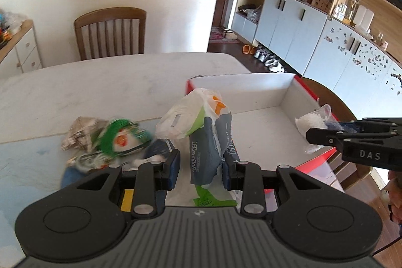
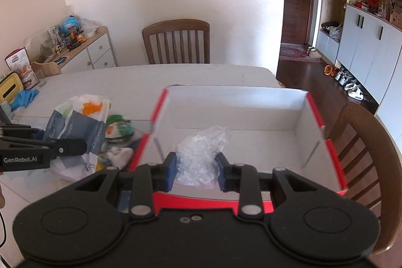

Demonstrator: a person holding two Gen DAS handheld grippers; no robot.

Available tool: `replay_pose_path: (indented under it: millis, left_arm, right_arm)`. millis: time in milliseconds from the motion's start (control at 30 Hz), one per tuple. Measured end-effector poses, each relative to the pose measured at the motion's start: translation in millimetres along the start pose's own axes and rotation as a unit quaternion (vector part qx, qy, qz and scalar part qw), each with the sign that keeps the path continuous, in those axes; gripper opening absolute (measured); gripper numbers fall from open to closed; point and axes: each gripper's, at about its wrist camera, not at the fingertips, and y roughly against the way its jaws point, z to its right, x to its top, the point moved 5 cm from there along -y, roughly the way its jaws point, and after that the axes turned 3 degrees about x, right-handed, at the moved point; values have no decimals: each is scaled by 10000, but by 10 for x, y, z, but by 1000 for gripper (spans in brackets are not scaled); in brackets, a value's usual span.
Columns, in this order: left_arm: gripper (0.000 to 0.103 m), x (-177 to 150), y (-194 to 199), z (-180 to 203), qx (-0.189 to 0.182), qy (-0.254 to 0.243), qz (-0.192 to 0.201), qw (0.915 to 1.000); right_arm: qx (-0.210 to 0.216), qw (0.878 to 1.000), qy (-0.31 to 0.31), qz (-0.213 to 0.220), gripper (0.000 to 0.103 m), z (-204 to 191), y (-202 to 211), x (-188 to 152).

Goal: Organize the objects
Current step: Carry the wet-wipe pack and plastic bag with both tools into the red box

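My left gripper (image 1: 201,168) is shut on a grey-blue paper pack wrapped in a white plastic bag (image 1: 201,132), held up above the table near the box's left wall. My right gripper (image 2: 196,171) is shut on a clear bag of white granules (image 2: 201,155), which hangs over the near part of the open box (image 2: 311,104). The box is red outside and white inside, and the part of its floor that I see is bare. In the left wrist view the right gripper (image 1: 311,136) comes in from the right with the clear bag (image 1: 312,121). The left gripper (image 2: 84,146) and its pack (image 2: 75,127) show at the left of the right wrist view.
A heap of other items lies on the table left of the box: a green and white packet (image 1: 118,137), a brownish shell-like thing (image 1: 80,135), white bits. A blue cloth (image 2: 26,97) and a yellow case (image 2: 10,89) sit far left. Wooden chairs (image 2: 176,42) (image 2: 364,150) stand at the far side and right.
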Motion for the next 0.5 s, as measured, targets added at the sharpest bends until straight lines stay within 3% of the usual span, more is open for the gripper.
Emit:
replay_pose_path:
  millis: [333,500]
  left_arm:
    - [33,396,-292,586,-176,-58,5,9998]
    - [33,488,-681,768,-237,-101,-237,9994]
  right_arm:
    - [50,9999,-60,-117,31,601,-69,56]
    - [48,9996,-55,-267,31,792,-205,92]
